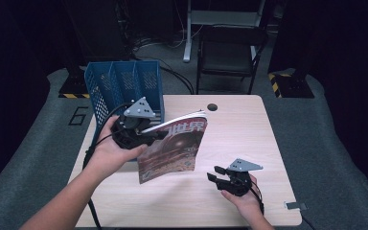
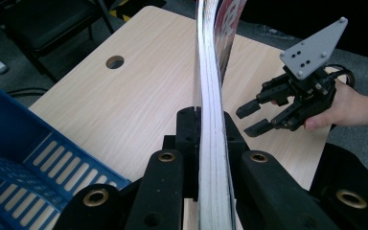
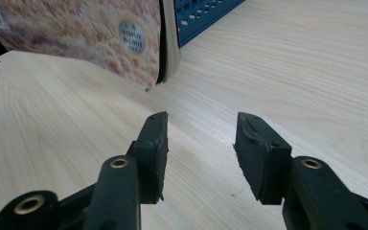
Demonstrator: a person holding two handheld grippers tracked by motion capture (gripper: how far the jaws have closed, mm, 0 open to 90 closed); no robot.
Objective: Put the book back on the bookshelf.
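Left gripper (image 1: 141,136), centre-left of the high view, clamps a thin glossy magazine with a reddish-brown cover (image 1: 172,148) by its edge, jaws tight on the pages; the magazine hangs tilted above the pale wooden table (image 1: 249,139), right beside the blue perforated plastic file rack (image 1: 124,86). Right gripper (image 1: 219,178), lower right, empty, jaws half-spread over bare wood. Risk: floppy pages sag or fan out from the one-edge grip, so the magazine could snag on the rack's rim or slip loose.
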